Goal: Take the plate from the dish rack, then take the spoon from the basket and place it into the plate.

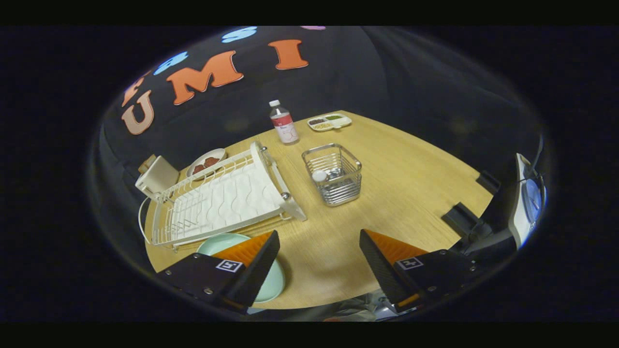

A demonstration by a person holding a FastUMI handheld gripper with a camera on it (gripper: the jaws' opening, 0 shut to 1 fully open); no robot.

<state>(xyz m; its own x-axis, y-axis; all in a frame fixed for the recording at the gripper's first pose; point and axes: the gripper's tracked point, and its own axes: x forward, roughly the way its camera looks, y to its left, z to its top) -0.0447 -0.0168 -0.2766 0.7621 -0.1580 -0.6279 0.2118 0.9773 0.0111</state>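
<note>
1. Hand-held gripper (319, 251): fingers spread wide, nothing btwn them, only bare table (411, 179) in the gap; released
2. Plate (271, 285): pale green, flat on table just below/near side of dish rack (217, 198), partly under the left finger; looks already out of the rack, so step 1 prob done
3. Spoon: judged to be in the wire basket (333, 175); a round white end (319, 176) + metal bits show inside, can't tell which is the spoon or how many utensils
4. Key relation: basket lies ahead of the fingers, beyond the gap, slightly right of centre line, well apart from tips; plate sits back at the left finger, so carry goes basket -> back + left
5. Long axis: handles seem to stand roughly upright in basket, white end up; approach from above likely, exact tilt unclear
6. One gripper only, no nearer/farther arm to pick
7. Counts: 1 green plate, 1 dish rack (rack bed empty), 1 basket, 1 bottle (284, 123), 1 divided tray (330, 122) far side, 1 small dish w/ reddish bits (207, 162) behind rack
8. Risk: basket is light wire, may lift or tip w/ the spoon
</note>
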